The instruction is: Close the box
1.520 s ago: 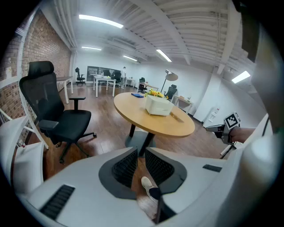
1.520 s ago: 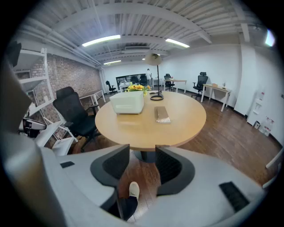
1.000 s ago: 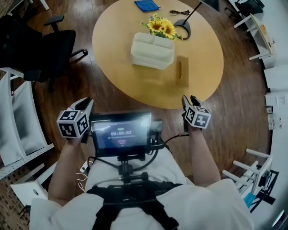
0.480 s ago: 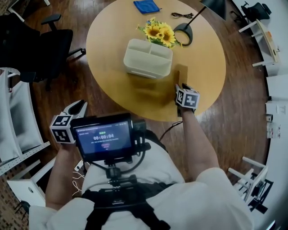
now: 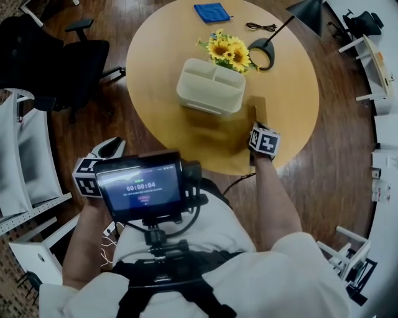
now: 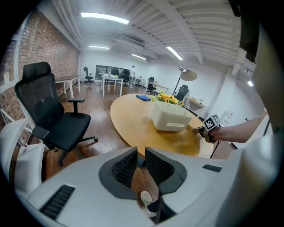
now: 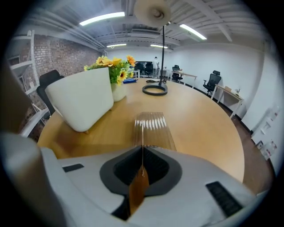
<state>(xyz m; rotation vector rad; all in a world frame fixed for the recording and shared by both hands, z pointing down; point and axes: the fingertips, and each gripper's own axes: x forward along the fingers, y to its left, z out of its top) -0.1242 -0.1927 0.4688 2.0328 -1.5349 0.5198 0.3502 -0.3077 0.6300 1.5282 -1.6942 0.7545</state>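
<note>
The white compartment box (image 5: 211, 87) stands open in the middle of the round wooden table (image 5: 161, 74); it also shows in the left gripper view (image 6: 171, 117) and the right gripper view (image 7: 82, 99). Its clear ribbed lid (image 5: 256, 110) lies flat to the box's right. My right gripper (image 5: 255, 126) sits at the lid's near end, jaws shut on the thin upright rib of the lid (image 7: 153, 128), as the right gripper (image 7: 142, 153) view shows. The left gripper (image 5: 113, 146) hangs off the table over the floor, jaws (image 6: 141, 157) slightly apart with nothing between them.
Sunflowers (image 5: 229, 51) stand just behind the box. A lamp base (image 5: 261, 54), a black cable (image 5: 260, 27) and a blue cloth (image 5: 211, 11) lie farther back. A black office chair (image 5: 56, 62) stands left of the table. A chest-mounted screen (image 5: 142, 186) hangs near my left gripper.
The right gripper moved forward from beyond the table's near edge onto the lid and its jaws came together. The left gripper stayed low at the left.
</note>
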